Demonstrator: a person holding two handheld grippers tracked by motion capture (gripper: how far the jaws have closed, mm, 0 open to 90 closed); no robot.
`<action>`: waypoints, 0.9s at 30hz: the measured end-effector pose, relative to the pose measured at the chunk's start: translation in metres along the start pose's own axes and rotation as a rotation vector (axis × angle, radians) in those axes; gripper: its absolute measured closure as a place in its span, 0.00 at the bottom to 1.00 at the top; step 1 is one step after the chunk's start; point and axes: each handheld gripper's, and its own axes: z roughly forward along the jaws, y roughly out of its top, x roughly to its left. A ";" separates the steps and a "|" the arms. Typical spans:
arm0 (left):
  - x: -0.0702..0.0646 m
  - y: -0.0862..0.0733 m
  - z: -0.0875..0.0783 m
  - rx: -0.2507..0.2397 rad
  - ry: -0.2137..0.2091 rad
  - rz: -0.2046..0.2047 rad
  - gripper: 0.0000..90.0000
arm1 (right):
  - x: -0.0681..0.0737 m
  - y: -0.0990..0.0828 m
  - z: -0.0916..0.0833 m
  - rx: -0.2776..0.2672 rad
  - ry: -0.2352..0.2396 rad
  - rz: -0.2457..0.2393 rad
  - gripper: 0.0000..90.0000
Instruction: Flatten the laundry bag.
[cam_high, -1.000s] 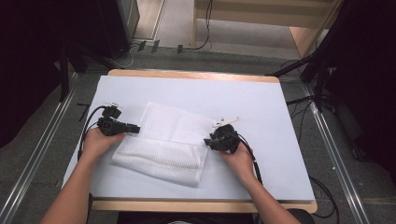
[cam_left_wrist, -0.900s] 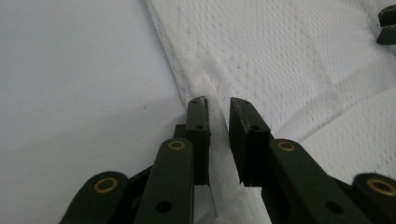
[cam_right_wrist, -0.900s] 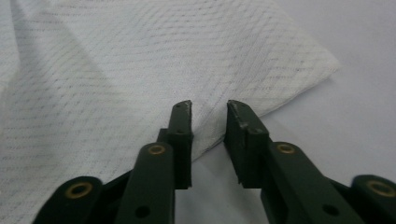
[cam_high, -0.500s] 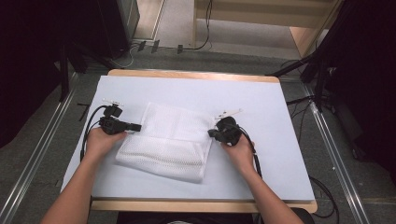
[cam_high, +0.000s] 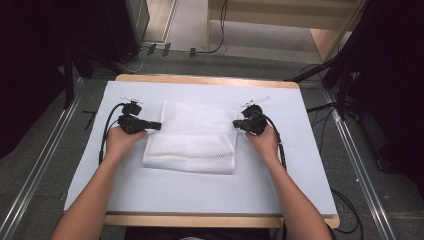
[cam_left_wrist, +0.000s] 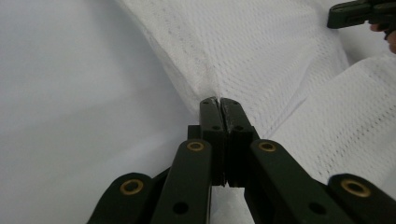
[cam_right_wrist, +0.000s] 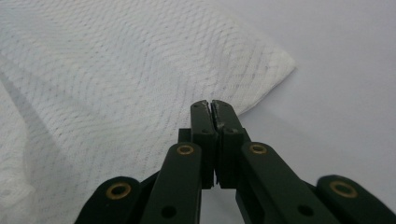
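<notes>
A white mesh cloth (cam_high: 192, 135) lies folded in the middle of the table, with a doubled band along its near side. My left gripper (cam_high: 159, 125) is at the cloth's left edge and shut on it. In the left gripper view the mesh (cam_left_wrist: 261, 46) puckers into the closed tips of the left gripper (cam_left_wrist: 218, 100). My right gripper (cam_high: 235, 123) is at the cloth's right edge. In the right gripper view the right gripper (cam_right_wrist: 210, 102) has its jaws shut on the rim of the cloth (cam_right_wrist: 93, 70), just short of a corner. The right gripper's jaw tips (cam_left_wrist: 359, 11) also appear far off in the left gripper view.
A pale sheet (cam_high: 150, 195) covers the wooden table (cam_high: 210, 80), with bare room around the cloth on all sides. Cables (cam_high: 345, 215) trail off the table's right side, metal rails (cam_high: 40, 165) run along the floor, and dark stands (cam_high: 350, 65) rise at the back right.
Both hands have moved away from the person, the right one farther. The cloth went with them and now lies square to the table instead of slanted.
</notes>
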 end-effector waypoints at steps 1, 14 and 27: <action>0.000 0.002 0.001 0.000 0.004 0.006 1.00 | -0.005 0.002 0.001 0.001 -0.010 0.011 1.00; 0.003 0.008 0.001 -0.039 0.021 0.029 0.83 | -0.017 0.005 -0.006 -0.030 0.011 0.068 0.83; -0.019 -0.015 -0.022 -0.009 0.022 0.086 0.67 | 0.019 -0.004 -0.050 -0.085 0.069 0.018 0.76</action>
